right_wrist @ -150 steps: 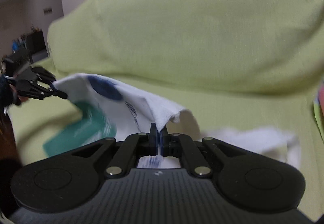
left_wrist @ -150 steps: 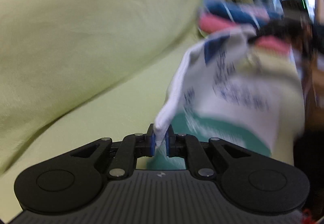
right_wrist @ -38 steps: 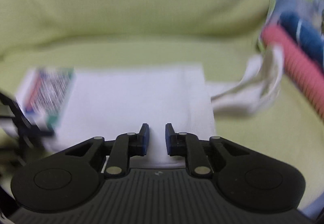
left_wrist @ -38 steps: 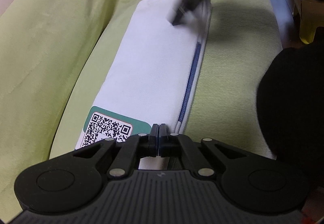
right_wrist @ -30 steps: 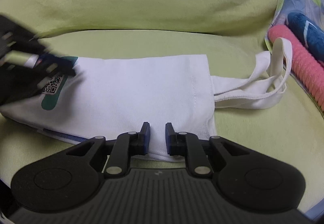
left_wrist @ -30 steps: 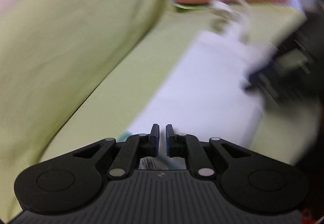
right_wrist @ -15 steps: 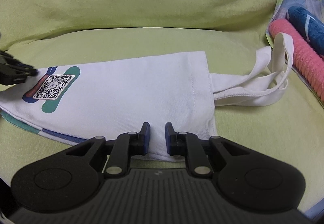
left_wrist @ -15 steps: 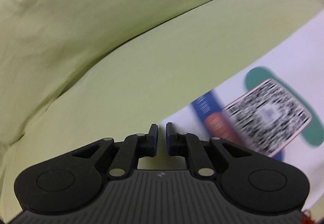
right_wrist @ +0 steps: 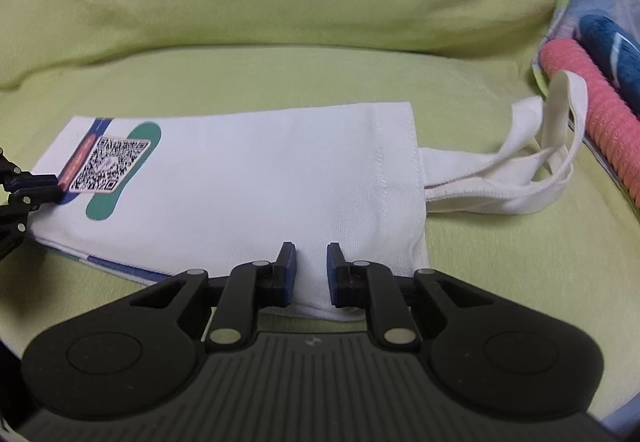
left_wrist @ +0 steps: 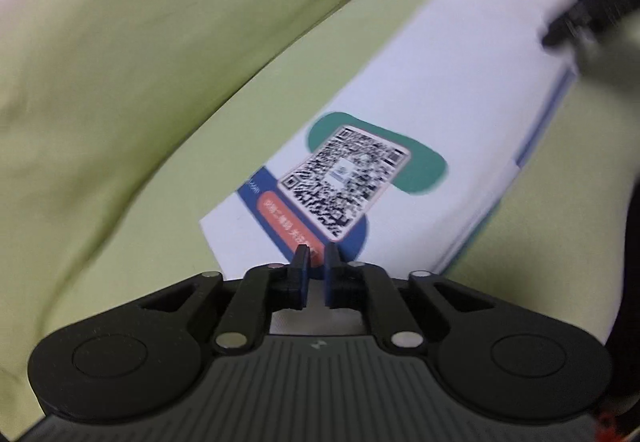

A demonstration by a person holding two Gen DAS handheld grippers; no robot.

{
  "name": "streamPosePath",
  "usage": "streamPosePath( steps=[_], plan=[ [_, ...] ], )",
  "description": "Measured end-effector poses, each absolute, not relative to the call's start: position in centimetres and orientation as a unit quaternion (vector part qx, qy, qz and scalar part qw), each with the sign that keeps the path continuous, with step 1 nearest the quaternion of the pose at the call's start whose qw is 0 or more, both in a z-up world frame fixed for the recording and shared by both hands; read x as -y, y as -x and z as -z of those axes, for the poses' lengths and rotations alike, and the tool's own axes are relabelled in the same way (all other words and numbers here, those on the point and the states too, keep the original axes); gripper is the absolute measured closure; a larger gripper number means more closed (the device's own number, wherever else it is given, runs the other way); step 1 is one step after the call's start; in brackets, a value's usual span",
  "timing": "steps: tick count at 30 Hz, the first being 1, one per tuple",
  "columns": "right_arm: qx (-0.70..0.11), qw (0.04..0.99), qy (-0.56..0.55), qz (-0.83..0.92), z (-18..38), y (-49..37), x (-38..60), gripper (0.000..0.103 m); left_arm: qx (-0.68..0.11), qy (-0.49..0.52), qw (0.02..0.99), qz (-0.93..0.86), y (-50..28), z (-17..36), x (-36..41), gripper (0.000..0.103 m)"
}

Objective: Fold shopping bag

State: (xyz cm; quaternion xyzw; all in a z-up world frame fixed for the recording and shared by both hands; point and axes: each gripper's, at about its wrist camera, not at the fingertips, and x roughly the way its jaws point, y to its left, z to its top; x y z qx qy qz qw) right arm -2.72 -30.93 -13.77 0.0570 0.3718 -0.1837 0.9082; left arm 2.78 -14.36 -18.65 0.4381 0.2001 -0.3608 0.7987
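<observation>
The white shopping bag [right_wrist: 248, 194] lies flat, folded into a long strip, on the green sofa seat [right_wrist: 320, 82], handles [right_wrist: 532, 170] trailing toward the pink roll [right_wrist: 588, 90]. My left gripper [left_wrist: 315, 266] hangs slightly parted over the QR-code end; my right gripper [right_wrist: 311, 270] is open over the mouth end, holding nothing. For the next fold I'd pinch every layer at both corners squarely, and I judge the bag empty.

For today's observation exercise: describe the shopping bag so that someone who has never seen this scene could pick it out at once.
Start at the lime-green sofa seat. Lying flat across it is the shopping bag, folded into a long white strip, its handles trailing toward a pink roll. Only it bears a QR code on a teal patch.
</observation>
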Motion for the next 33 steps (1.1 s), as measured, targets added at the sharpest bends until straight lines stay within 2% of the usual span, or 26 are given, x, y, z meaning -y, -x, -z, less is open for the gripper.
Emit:
streamPosePath(
  steps=[6, 11, 13, 19, 21, 22, 23, 28, 33],
  plan=[
    [-0.327, 0.927, 0.018, 0.183, 11.8, -1.6, 31.5, 0.089, -0.199, -0.449, 0.792, 0.364, -2.9, 19.1, 15.5, 0.103],
    [-0.360, 0.903, 0.137, 0.189, 14.2, -5.7, 32.8, 0.091, -0.202, -0.447, 0.790, 0.367, -3.2, 19.4, 16.2, 0.103],
    [-0.378, 0.900, 0.111, 0.188, 14.9, -5.8, 34.4, 0.103, -0.202, -0.445, 0.790, 0.370, -3.3, 19.6, 16.4, 0.103],
    [-0.357, 0.917, -0.033, 0.176, 13.2, -3.9, 37.1, 0.103, -0.197, -0.448, 0.789, 0.372, -4.0, 19.4, 13.8, 0.103],
    [-0.306, 0.921, -0.134, 0.199, 11.3, -0.4, 37.8, 0.089, -0.190, -0.459, 0.786, 0.368, -4.2, 19.2, 12.9, 0.103],
    [-0.275, 0.919, -0.184, 0.213, 10.8, 2.1, 37.7, 0.056, -0.186, -0.463, 0.785, 0.366, -4.1, 19.2, 12.9, 0.103],
    [-0.245, 0.914, -0.233, 0.223, 10.4, 4.6, 37.6, 0.044, -0.184, -0.466, 0.784, 0.365, -4.1, 19.3, 12.9, 0.103],
    [-0.201, 0.837, -0.455, 0.228, 13.6, 14.2, 36.7, 0.045, -0.175, -0.483, 0.779, 0.361, -3.5, 19.4, 13.1, 0.103],
    [-0.186, 0.766, -0.575, 0.221, 18.1, 15.8, 37.0, 0.044, -0.170, -0.496, 0.773, 0.358, -3.6, 19.6, 13.4, 0.103]
  ],
)
